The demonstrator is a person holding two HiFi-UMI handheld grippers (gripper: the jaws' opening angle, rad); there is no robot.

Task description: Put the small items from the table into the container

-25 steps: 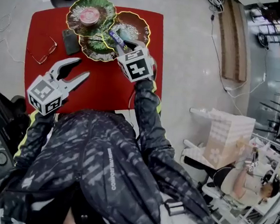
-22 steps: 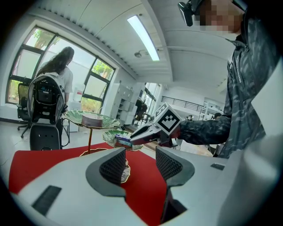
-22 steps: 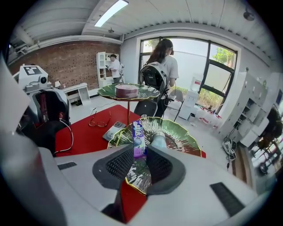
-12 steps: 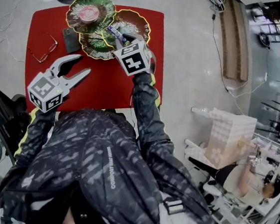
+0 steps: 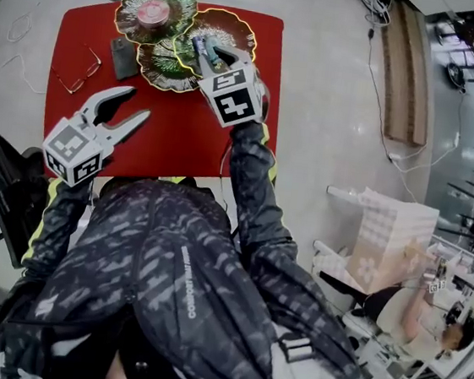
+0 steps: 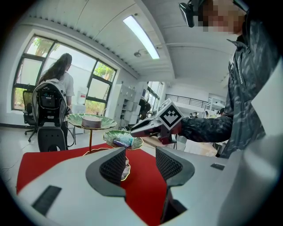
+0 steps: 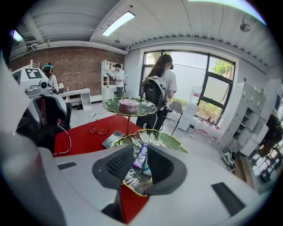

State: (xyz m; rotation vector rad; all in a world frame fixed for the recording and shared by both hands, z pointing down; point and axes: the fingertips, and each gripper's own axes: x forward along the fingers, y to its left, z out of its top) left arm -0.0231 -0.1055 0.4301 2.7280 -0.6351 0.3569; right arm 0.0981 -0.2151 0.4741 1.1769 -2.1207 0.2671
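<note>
Right gripper [image 7: 140,164]: jaws narrow, pads on either side of a small purple tube [image 7: 140,155] and, as far as its own view shows, gripping it; a teal-and-white bit sits just under the tube, and whether it is the same item or a second one cannot be told. Tube: low over the left rim of the middle dish [image 7: 167,141], and from the left gripper view it appears to rest on that dish already. Container: three-tier leaf-dish stand [image 7: 128,126], green with gilt edges, standing at the middle of the far edge of the red table [image 5: 183,140]. Top dish [image 5: 183,2]: one round pink box [image 5: 153,12]. Lowest dish [image 5: 158,78]: no item made out. On the table surface: dark phone [image 5: 123,58] just left of the stand; glasses [image 5: 78,73] by the left edge, toward the far-left corner. Left gripper [image 5: 136,107]: jaws well apart, nothing between them, hovering above the near-left part of the table, apart from every item. Step in hand, as judged: delivery of the tube into the container, at the point of release. Next move calls for: parting the right jaws just enough to free the tube, then drawing back and up, clear of the gilt rim so the stand is not rocked; the phone and glasses look to be the items left, both on the left gripper's side
</note>
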